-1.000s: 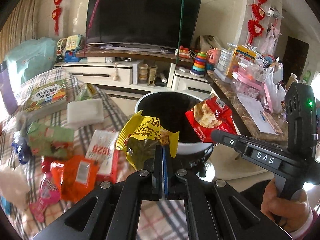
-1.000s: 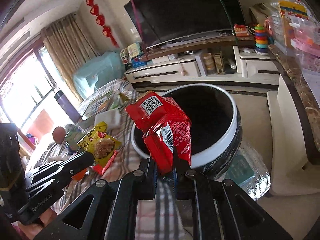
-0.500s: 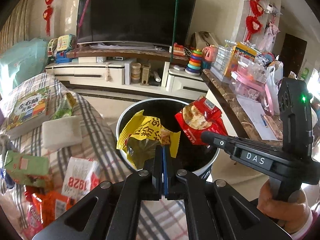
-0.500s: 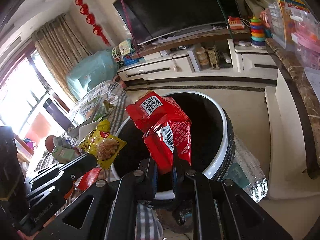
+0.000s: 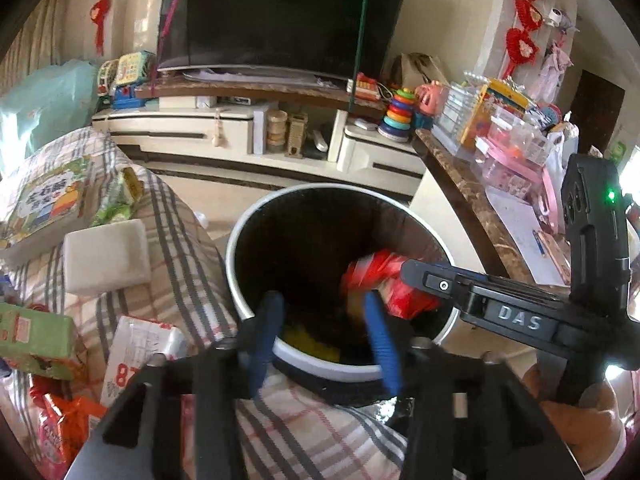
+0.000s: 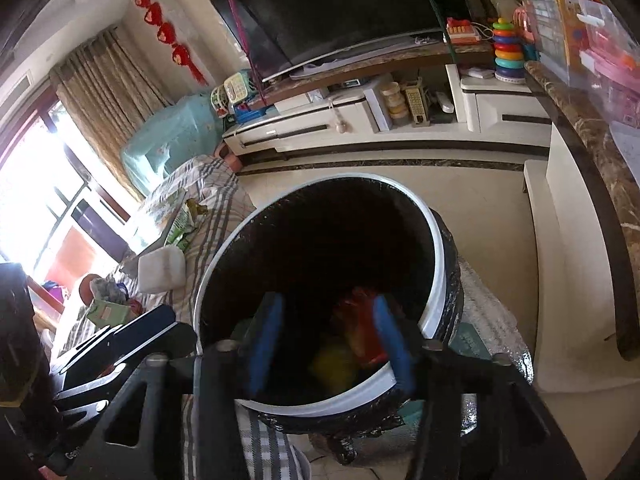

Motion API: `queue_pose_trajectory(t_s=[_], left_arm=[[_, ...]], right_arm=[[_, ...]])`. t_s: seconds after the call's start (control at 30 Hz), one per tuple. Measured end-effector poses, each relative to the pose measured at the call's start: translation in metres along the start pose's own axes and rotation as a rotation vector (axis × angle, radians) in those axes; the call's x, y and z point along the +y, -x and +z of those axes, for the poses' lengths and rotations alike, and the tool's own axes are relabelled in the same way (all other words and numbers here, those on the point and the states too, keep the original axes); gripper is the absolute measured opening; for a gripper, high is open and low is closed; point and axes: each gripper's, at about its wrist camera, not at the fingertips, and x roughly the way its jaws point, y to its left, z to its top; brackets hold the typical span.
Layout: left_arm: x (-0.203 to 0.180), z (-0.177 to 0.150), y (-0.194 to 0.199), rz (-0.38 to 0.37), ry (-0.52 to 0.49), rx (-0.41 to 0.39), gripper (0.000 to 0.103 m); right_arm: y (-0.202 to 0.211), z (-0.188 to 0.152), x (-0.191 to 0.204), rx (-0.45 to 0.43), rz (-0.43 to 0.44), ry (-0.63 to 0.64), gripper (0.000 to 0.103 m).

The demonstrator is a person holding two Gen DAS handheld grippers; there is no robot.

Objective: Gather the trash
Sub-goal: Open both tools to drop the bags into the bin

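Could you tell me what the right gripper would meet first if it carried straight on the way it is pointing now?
Probably the red wrapper, blurred between the open right gripper's fingers, inside the trash bin. The yellow wrapper lies nearby. Depth is unclear.

Left gripper (image 5: 322, 312), right gripper (image 6: 328, 320): jaws apart.

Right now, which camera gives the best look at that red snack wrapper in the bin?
The left wrist view: the red wrapper shows bright, though blurred, inside the bin, partly behind the right gripper. The right wrist view shows only a dim reddish smear deep in the bin between its open fingers.
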Motion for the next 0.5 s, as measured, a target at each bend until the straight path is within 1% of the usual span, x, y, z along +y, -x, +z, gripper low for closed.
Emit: queue_pose_trajectory(t_s=[0.07, 0.1, 0.13, 0.17, 0.23, 0.27, 0.33, 0.43, 0.5], left_arm=[[0.0, -0.003, 0.005, 0.007, 0.002, -0.006, 0.047], [-0.001, -0.005, 0.007, 0.008, 0.007, -0.009, 0.05], [0.0, -0.007, 0.01, 0.009, 0.012, -0.011, 0.053], [-0.001, -0.009, 0.012, 0.009, 0.014, -0.014, 0.054], [-0.001, -0.015, 0.019, 0.016, 0.018, -0.022, 0.057], [0.0, -0.018, 0.022, 0.018, 0.019, -0.023, 0.057], [0.0, -0.024, 0.03, 0.023, 0.029, -0.027, 0.064], [0.006, -0.035, 0.043, 0.019, 0.045, -0.03, 0.065], [0.008, -0.042, 0.051, 0.019, 0.054, -0.028, 0.066]], right_arm=[[0.004, -0.001, 0.002, -0.011, -0.003, 0.0, 0.053], [0.006, -0.001, 0.003, -0.018, 0.001, -0.002, 0.055], [0.008, -0.001, 0.004, -0.025, 0.004, -0.003, 0.06], [0.011, -0.001, 0.005, -0.034, 0.005, -0.001, 0.063], [0.017, -0.004, 0.009, -0.051, 0.007, 0.008, 0.073], [0.02, -0.006, 0.013, -0.059, 0.01, 0.014, 0.075], [0.025, -0.01, 0.018, -0.069, 0.011, 0.022, 0.082], [0.034, -0.019, 0.026, -0.089, 0.014, 0.031, 0.089], [0.037, -0.025, 0.03, -0.095, 0.021, 0.026, 0.092]])
